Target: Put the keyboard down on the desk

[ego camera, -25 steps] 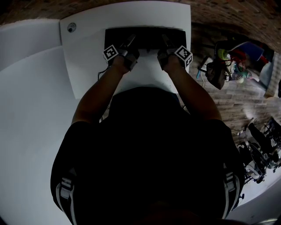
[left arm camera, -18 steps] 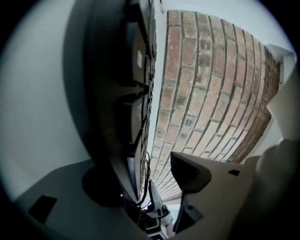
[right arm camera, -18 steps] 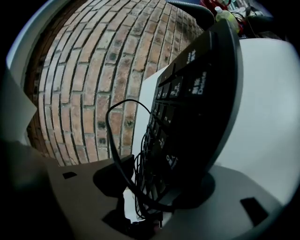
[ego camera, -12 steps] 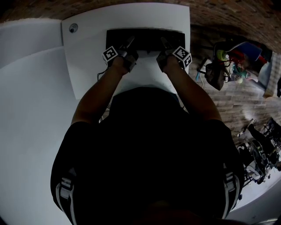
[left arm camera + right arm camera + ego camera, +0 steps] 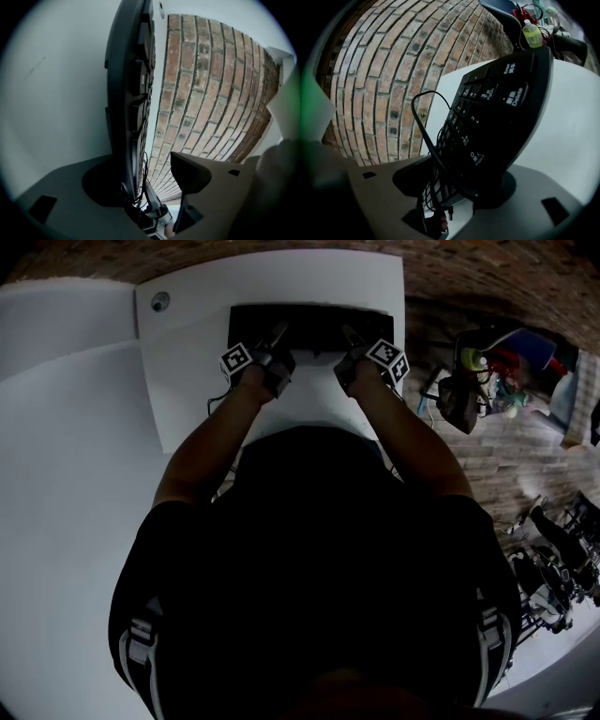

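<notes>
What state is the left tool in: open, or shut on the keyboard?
Open: the keyboard sits against one jaw of the left tool, the other jaw stands clear, bricks showing in the gap.

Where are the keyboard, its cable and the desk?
keyboard [image 5: 314, 322]: head view, middle of its top face.
cable [image 5: 418, 124]: right gripper view, left side of its loop.
desk [image 5: 187, 371]: head view, bare top left of the keyboard.

"Delete" key on keyboard [image 5: 501, 117]
</notes>
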`<state>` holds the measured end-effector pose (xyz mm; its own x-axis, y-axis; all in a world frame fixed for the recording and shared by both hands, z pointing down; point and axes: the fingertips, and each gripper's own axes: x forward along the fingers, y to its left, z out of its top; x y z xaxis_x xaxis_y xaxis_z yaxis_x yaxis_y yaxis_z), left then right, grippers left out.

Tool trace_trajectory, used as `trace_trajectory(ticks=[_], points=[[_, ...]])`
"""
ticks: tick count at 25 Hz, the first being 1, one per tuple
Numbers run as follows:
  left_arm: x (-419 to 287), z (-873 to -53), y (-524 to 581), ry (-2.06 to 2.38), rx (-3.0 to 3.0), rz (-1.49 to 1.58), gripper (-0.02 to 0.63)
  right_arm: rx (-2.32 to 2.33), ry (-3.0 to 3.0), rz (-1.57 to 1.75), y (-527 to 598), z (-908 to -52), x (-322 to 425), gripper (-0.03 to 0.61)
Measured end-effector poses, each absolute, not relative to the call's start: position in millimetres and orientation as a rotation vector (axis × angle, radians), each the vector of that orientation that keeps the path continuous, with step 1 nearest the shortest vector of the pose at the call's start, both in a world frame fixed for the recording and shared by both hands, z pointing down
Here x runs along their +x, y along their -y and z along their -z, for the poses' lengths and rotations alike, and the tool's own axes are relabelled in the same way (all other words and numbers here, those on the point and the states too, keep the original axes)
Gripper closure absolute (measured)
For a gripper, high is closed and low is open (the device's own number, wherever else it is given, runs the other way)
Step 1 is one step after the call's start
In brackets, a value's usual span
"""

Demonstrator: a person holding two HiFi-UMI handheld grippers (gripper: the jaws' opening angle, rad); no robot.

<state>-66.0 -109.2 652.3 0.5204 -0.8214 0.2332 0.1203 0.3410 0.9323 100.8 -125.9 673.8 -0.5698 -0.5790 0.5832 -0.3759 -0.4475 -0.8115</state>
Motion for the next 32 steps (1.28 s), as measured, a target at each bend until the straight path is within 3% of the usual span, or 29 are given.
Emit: trace_trajectory(ticks=[32], points=[[-66,-657,75,0.806,1.038,0.636,0.319,-1.446,-1.485,2.179,87,-684,121,0.314]])
